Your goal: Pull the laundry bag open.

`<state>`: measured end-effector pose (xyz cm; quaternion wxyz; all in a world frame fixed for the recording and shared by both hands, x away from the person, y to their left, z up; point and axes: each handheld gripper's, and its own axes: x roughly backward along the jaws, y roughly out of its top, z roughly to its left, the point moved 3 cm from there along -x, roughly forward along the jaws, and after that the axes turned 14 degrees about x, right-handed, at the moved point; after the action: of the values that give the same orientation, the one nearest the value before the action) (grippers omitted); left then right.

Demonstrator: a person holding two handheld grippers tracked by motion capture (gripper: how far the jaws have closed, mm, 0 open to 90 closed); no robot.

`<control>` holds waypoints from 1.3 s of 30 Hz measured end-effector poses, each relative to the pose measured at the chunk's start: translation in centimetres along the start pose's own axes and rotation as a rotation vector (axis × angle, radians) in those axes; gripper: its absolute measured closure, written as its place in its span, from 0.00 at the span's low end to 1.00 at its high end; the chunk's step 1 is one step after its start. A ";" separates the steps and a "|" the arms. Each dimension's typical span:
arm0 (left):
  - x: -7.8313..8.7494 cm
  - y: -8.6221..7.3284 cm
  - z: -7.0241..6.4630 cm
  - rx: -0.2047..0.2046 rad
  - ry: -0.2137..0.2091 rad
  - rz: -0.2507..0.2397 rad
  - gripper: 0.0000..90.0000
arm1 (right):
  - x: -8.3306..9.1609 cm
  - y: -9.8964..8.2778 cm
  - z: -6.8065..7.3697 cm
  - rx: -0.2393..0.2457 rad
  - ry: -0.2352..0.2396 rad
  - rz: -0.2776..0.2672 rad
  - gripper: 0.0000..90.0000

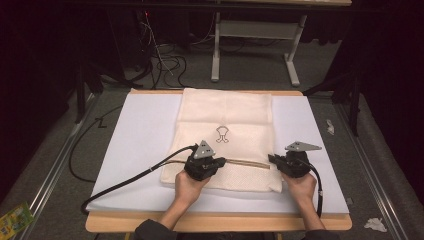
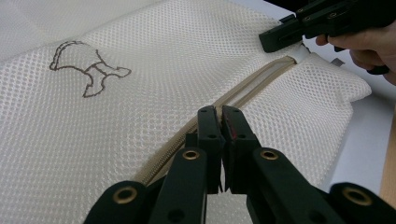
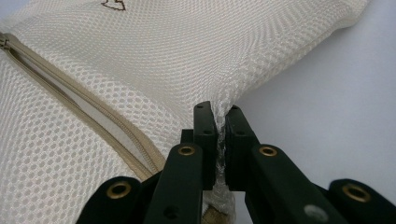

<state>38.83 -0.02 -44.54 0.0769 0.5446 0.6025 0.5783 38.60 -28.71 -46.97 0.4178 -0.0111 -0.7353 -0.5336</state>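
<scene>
Right gripper is pinching the mesh bag's edge, anchoring it; left gripper, pressed together, is probably gripping the zipper pull.

We see a cream mesh bag w/ fine honeycomb weave, tan zip & a small brown outline drawing. Both grippers black w/ brass rivets; table cover pale lilac-white.

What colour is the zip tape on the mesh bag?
Beige, slightly darker than the cream mesh bag; the zip shows best in the left gripper view.
</scene>
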 end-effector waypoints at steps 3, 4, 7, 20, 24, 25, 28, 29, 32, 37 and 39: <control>0.1 0.0 0.0 -0.004 0.005 -0.004 0.97 | 0.0 0.0 0.1 0.004 0.002 -0.001 0.97; 0.2 0.0 0.1 0.001 0.001 -0.006 0.97 | 0.0 0.0 0.0 0.006 -0.002 0.004 0.97; 0.5 0.0 0.3 0.005 0.007 -0.009 0.97 | -0.1 0.0 0.0 0.005 -0.001 0.005 0.97; 0.9 -0.1 0.7 0.023 0.005 -0.020 0.97 | -0.3 0.0 -0.1 -0.002 -0.002 0.014 0.97; 1.0 -0.2 0.9 0.034 -0.001 -0.024 0.97 | -0.3 0.0 -0.1 0.001 -0.001 0.010 0.97; 1.0 -0.2 0.9 0.038 -0.001 -0.024 0.97 | -0.3 0.0 -0.1 0.001 -0.001 0.010 0.97; 1.0 -0.2 0.9 0.037 -0.003 -0.017 0.97 | -0.3 0.0 -0.1 0.000 -0.001 0.012 0.97; 1.1 -0.2 0.9 0.035 -0.004 -0.017 0.97 | -0.2 0.0 -0.1 0.001 -0.001 0.010 0.97; 1.5 -0.2 1.2 0.040 0.005 -0.026 0.97 | -0.3 0.0 -0.1 0.006 -0.004 0.015 0.97; 1.9 -0.3 1.6 0.043 0.012 -0.031 0.97 | -0.2 0.0 -0.1 0.008 -0.006 0.014 0.97; 2.0 -0.4 1.7 0.048 0.009 -0.029 0.97 | -0.3 0.0 -0.1 0.012 -0.006 0.016 0.97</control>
<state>39.04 2.60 -44.30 0.0696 0.5351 0.6242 0.5650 38.82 -28.69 -47.14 0.4200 -0.0162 -0.7395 -0.5258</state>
